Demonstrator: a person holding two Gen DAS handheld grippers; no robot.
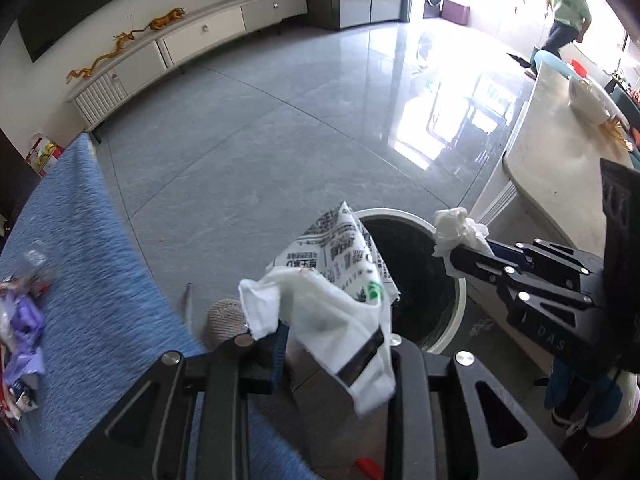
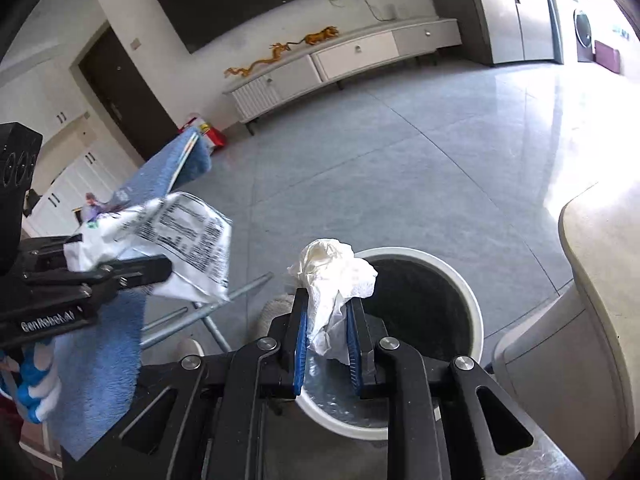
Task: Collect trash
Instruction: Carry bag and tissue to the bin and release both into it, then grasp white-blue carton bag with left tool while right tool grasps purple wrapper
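Note:
My left gripper point(image 1: 332, 344) is shut on a white printed wrapper point(image 1: 340, 276) and holds it beside the near left rim of a round white trash bin point(image 1: 456, 320) with a dark inside. The wrapper also shows in the right wrist view point(image 2: 176, 240). My right gripper point(image 2: 328, 312) is shut on a crumpled white tissue point(image 2: 332, 276) and holds it above the near left part of the bin point(image 2: 472, 304). In the left wrist view the tissue point(image 1: 460, 228) hangs over the bin's right rim.
A blue towel-covered surface point(image 1: 88, 248) at the left carries several wrappers point(image 1: 20, 332). A pale countertop point(image 1: 560, 184) stands right of the bin. The grey tiled floor point(image 1: 280, 140) stretches to a white TV cabinet point(image 1: 188, 48). A person point(image 1: 568, 12) walks far off.

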